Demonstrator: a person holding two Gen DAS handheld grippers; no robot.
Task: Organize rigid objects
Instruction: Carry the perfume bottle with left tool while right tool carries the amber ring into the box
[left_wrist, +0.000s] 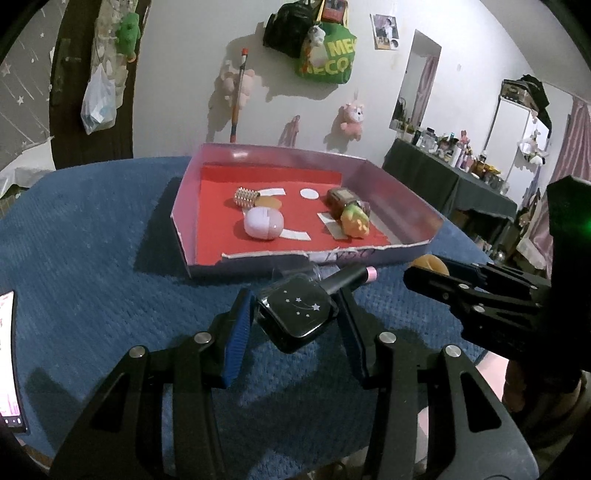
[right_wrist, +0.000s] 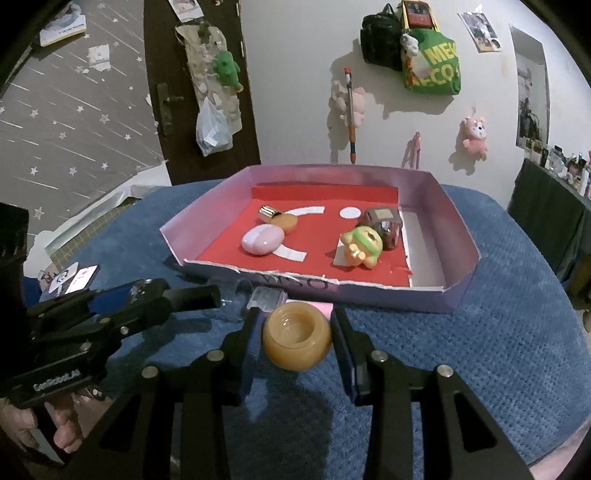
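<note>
The left claw (left_wrist: 297, 314) pinches a black case (left_wrist: 297, 317); the right claw (right_wrist: 295, 334) pinches an amber jar (right_wrist: 295, 338), both near the pink tray (right_wrist: 458, 291) on the blue surface (right_wrist: 480, 350).

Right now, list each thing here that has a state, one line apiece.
left gripper: shut on the black bottle, off the cloth.
right gripper: shut on the amber jar.
amber jar: lidless, mouth open.
pink tray: open-topped, holding several items.
lilac case: closed, in tray.
</note>
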